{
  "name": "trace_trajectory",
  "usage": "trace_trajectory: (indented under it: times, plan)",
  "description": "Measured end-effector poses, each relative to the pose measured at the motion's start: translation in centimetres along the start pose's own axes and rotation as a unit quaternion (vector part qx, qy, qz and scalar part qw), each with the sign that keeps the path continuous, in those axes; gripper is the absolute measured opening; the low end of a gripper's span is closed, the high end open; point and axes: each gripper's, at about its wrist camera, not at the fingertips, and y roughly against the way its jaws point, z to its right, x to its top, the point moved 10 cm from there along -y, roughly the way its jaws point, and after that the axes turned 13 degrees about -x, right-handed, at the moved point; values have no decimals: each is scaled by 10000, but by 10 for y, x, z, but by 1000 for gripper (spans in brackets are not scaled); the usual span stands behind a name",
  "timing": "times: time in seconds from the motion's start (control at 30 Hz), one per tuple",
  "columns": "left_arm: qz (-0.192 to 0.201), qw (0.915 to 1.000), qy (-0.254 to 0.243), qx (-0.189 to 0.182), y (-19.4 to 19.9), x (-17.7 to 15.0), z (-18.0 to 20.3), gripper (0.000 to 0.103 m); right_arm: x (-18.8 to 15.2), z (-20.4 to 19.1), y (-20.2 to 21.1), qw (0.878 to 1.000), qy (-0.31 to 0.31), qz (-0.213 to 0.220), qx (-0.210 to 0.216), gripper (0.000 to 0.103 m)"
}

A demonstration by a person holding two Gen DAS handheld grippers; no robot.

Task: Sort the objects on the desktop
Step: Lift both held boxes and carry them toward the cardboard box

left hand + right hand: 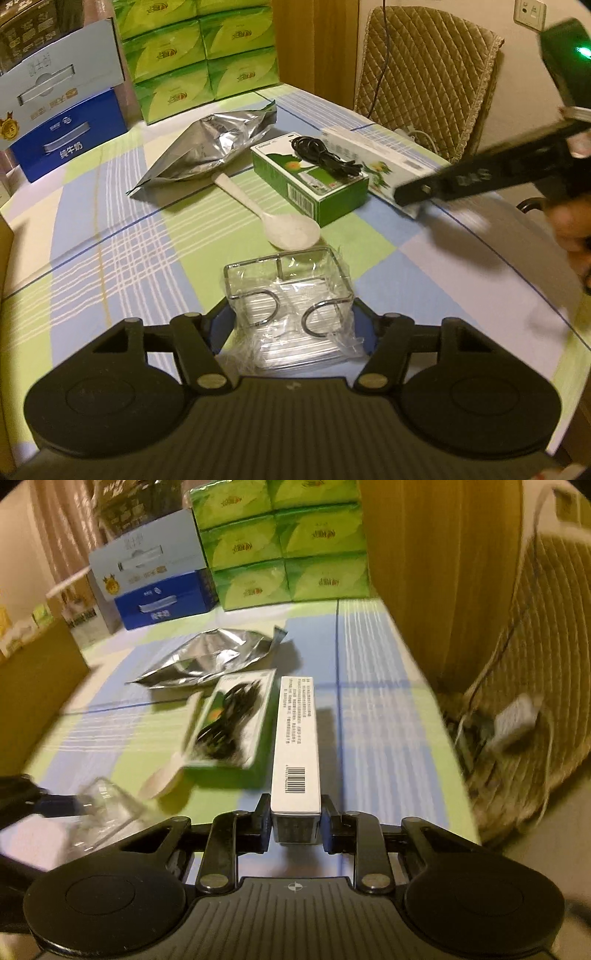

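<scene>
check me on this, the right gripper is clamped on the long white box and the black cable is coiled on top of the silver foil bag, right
Not quite. The right gripper is clamped on the long white box, but the black cable is coiled on top of the green box, not the silver foil bag, which lies beside it. The left wrist view shows this clearly.

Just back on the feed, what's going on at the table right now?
A person works two handheld grippers at a checked table. The left gripper is shut on a clear plastic-wrapped holder. The right gripper is shut on the near end of a long white box. A green box, spoon and foil pouch lie untouched.
</scene>
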Motion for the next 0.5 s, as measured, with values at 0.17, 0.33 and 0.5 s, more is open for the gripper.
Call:
trace_trajectory:
  times: [0.17,0.33,0.5]
  plan:
    - [-13,10000,81,-7,18,-10,4,62,-34,4,35,9937,-844,-511,535,23]
    - [-18,9999,114,62,33,-23,9,62,-63,6,65,9957,-670,-528,367,23]
    - [-28,9998,168,121,44,-37,9,62,-79,5,81,9982,-418,-415,58,25]
